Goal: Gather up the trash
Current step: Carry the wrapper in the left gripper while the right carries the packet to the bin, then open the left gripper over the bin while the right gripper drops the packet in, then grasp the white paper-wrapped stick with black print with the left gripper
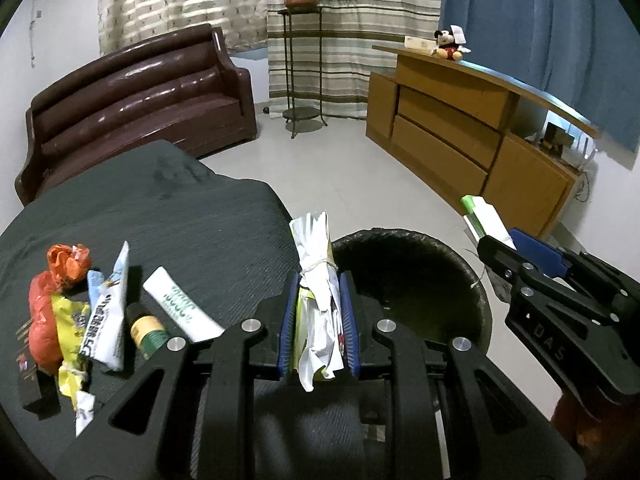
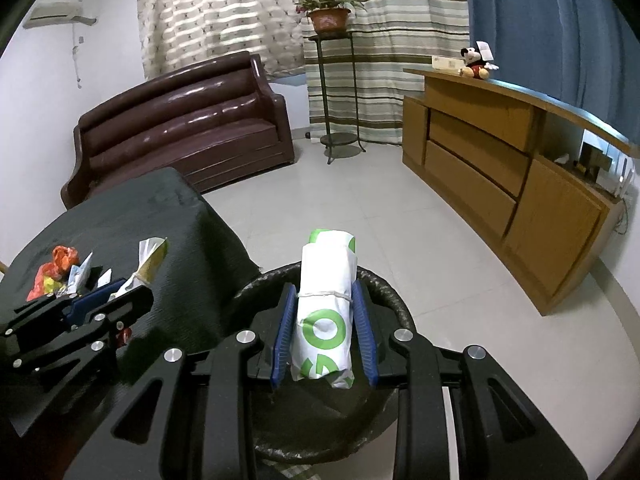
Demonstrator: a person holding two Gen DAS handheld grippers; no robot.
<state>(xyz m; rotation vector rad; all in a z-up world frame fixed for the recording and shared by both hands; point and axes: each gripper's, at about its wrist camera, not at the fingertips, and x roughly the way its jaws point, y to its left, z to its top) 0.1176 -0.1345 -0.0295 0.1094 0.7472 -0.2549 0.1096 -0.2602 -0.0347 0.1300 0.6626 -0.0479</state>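
Disposal looks like the step in hand: the left claw [image 1: 318,316] pinches a crumpled white-and-yellow paper bundle tied with a rubber band [image 1: 316,280] at the edge of the dark cloth-covered surface [image 1: 180,216], and the right claw [image 2: 324,328] grips a rolled white-and-green paper packet [image 2: 324,300] above the black-lined round trash bin [image 1: 408,280]. Next, each claw likely needs to hang over the bin mouth and spread. More litter waits on the surface: an orange plastic bag [image 1: 44,312], a white tube [image 1: 182,304], a small dark bottle [image 1: 146,330]. Nothing blocks the bin.
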